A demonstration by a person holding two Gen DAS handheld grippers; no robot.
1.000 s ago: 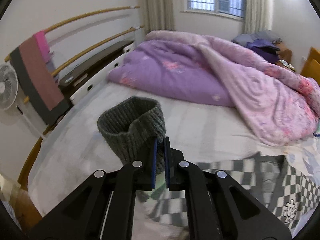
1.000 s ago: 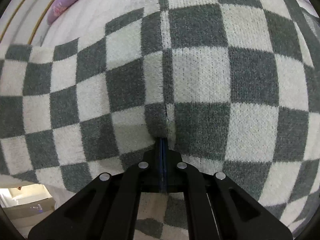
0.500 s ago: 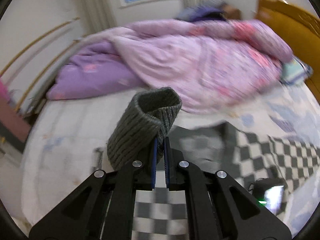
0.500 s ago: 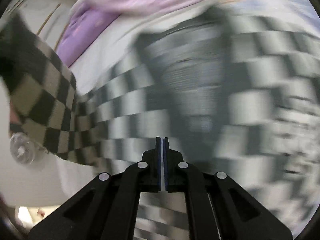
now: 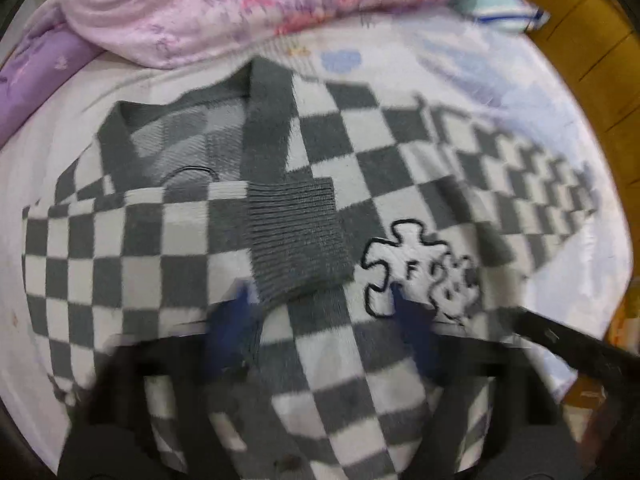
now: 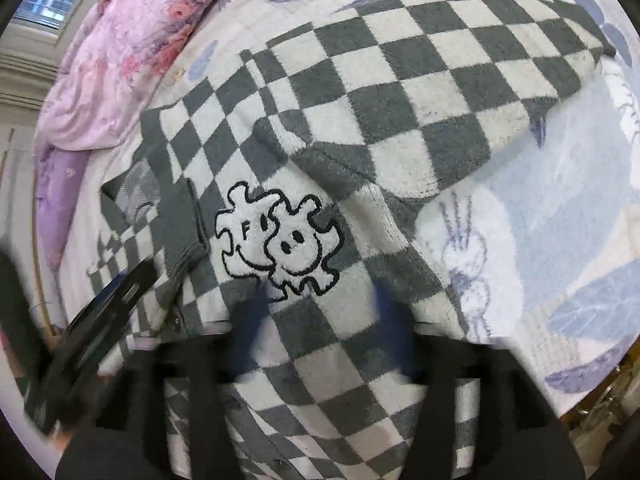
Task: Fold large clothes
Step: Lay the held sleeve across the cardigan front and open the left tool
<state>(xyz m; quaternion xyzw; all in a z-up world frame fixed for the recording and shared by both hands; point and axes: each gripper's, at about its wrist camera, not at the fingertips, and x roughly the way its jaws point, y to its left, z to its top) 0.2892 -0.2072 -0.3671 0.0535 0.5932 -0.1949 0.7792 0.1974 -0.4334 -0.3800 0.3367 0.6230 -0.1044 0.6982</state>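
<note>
Left gripper (image 5: 320,320): jaws opening, nothing pinched, blue pads either side of a ribbed grey knit cuff (image 5: 298,240) lying just ahead. Right gripper (image 6: 320,320): jaws likewise opening, empty, poised over the same garment. Item: large grey-and-white checkerboard fleece cardigan (image 6: 400,92), spread beneath both grippers on a pale floral bedsheet (image 6: 540,220); one sleeve laid across its chest. White puzzle-piece patch (image 6: 280,236) just ahead of the right pads. Handling, judged: soft, limp, bulky, not fragile; plush pile grips well. Best held at cuffs, hem or shoulder seams. Pink quilted duvet (image 5: 240,4) lay well beyond.
</note>
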